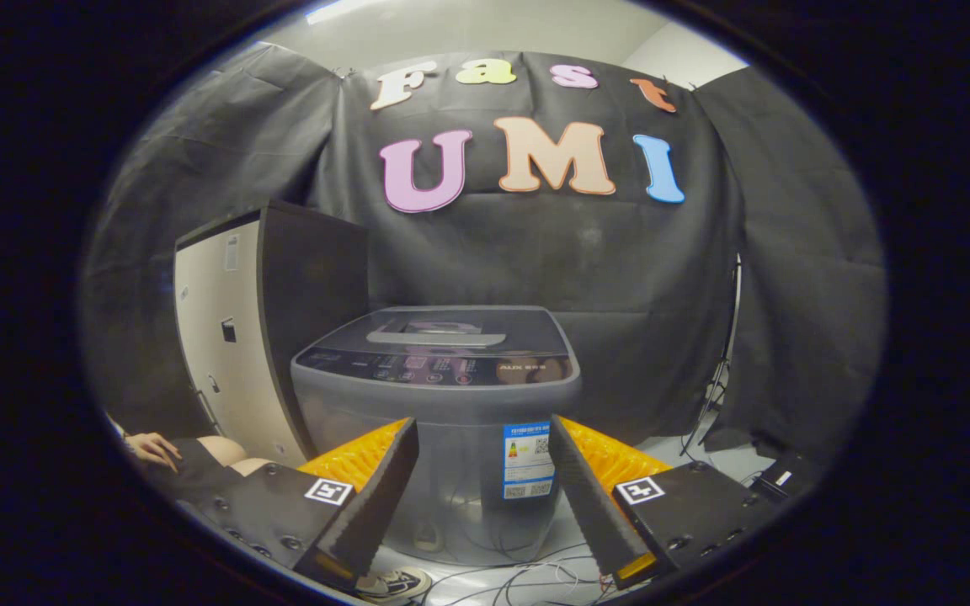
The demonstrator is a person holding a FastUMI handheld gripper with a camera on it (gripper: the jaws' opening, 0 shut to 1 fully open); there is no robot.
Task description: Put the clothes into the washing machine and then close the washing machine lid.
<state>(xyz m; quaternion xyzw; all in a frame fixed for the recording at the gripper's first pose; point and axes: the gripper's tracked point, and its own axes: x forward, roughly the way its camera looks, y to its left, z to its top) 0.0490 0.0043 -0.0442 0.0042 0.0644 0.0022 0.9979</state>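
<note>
washer (439,404) lid shut | cabinet (258,328) close beside; tool (481,497) spread, unobstructed

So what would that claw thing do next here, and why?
Probably move forward and up toward the washing machine lid. The lid lies flat and shut, and the gripper is open, holding nothing, with the machine some way beyond its fingers. No clothes can go in until that lid is lifted.

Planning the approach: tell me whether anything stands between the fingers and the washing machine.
Nothing visible does. The gripper has its fingers open, holding nothing, and the washing machine stands straight ahead, framed between them. Cables lie on the floor by its base, below that line. The machine's lid is down.
</note>
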